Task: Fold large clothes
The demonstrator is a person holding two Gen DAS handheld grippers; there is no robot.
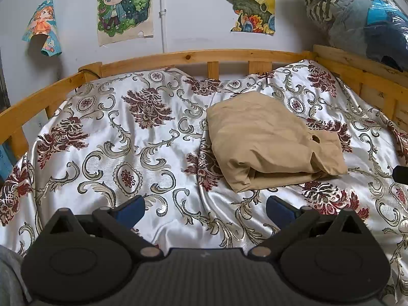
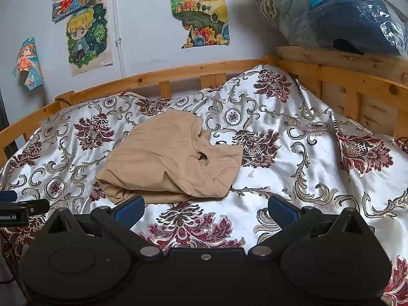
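A tan garment [image 1: 270, 140] lies folded into a thick bundle on the floral satin bedspread [image 1: 127, 140], with a small hole on its top layer. My left gripper [image 1: 205, 207] is open and empty, hovering over the bedspread in front and to the left of the bundle. In the right wrist view the same garment [image 2: 170, 158] lies just beyond my right gripper [image 2: 205, 207], which is open and empty. Its left blue pad [image 2: 128, 210] sits close to the bundle's near edge. The left gripper's tip [image 2: 15, 207] shows at the left edge.
A wooden bed rail [image 1: 193, 57] runs around the back and sides. A plastic bag of clothes [image 2: 336, 12] rests on the rail at the back right. Posters [image 1: 125, 7] hang on the wall. The right gripper's tip [image 1: 400, 173] shows at the right edge.
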